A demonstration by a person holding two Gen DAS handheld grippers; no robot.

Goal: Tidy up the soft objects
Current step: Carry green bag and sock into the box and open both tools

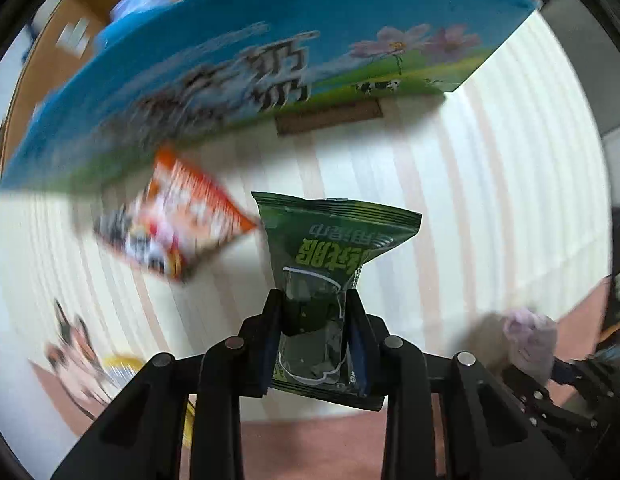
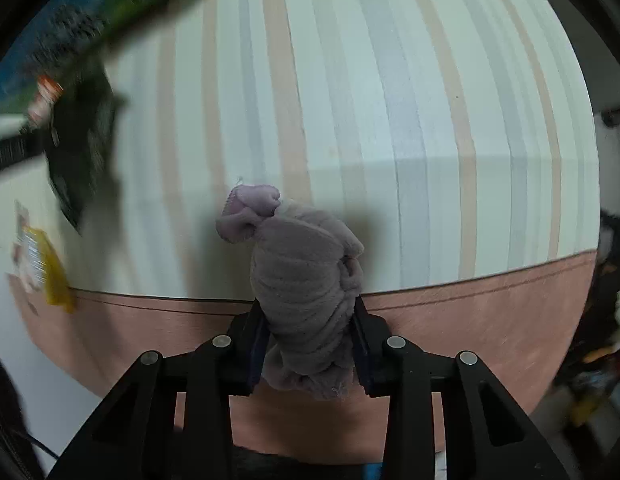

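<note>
1. Left wrist view: left claw is clamped on a dark green crinkly plastic snack packet. Both pads press the packet's lower half; its sealed top edge sticks out beyond the fingertips. The packet hangs above the surface.
2. Same view: the surface is covered by a pale striped cloth with a pink border.
3. An orange and white plastic snack packet, blurred, is just left of the green packet; whether it rests on the cloth I cannot tell.
4. A large blue cardboard box printed with flowers and cows stands on the cloth beyond both packets.
5. A blurred yellow packet lies near the cloth's lower left edge.
6. Low right, a bundled lilac fleece cloth shows in the other claw.
7. Right wrist view: right claw is closed tight on the bundled lilac fleece cloth. The bundle fills the gap between the pads and bulges out past the fingertips, held above the striped cloth.
8. At far left, blurred, the green packet hangs in the air, with the yellow packet on the cloth below it in the picture and the blue box at the top left.
</note>
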